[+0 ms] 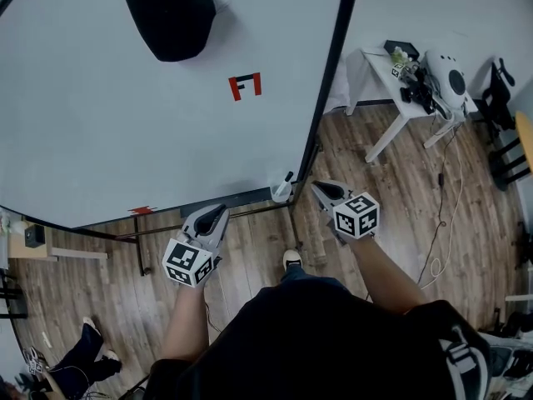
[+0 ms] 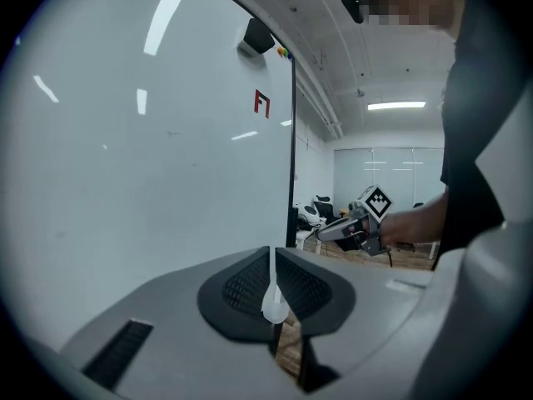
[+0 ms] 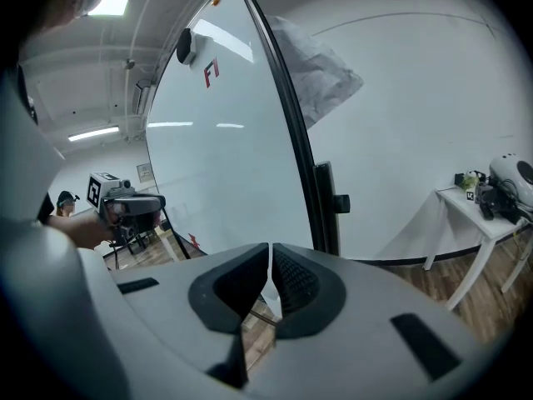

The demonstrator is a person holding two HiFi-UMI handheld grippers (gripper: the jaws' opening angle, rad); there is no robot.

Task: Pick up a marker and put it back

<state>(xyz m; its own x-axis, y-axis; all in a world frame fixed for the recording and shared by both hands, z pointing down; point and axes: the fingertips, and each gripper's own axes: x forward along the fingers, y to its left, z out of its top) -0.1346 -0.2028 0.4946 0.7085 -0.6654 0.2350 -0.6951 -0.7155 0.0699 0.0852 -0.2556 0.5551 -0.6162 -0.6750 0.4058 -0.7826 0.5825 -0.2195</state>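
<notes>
The left hand-held gripper (image 2: pixel 273 261) has its jaws pressed together, with only a hairline slit between the ribbed pads and nothing clamped in them. The right hand-held gripper (image 3: pixel 271 252) is closed the same way and also carries nothing. In the head view both are held low in front of the person, side by side but well apart, tips aimed toward the bottom edge of the whiteboard (image 1: pixel 125 132). Each gripper view catches the other gripper off to its side with its marker cube on top, and both show the red mark (image 2: pixel 262 104) high on the board. Only the head view shows the marker (image 1: pixel 288 177), a small dark stick standing in a white cup (image 1: pixel 281 193) at the lower right corner of the whiteboard frame, between the two grippers and nearer the right one. Its long axis is roughly upright, leaning a little, with one end sunk in the cup; it is too small to tell which end is the cap. The head view and the right gripper view also show a white desk (image 1: pixel 376 60) with clutter on it, standing well apart on the wooden floor (image 1: pixel 391 198)
</notes>
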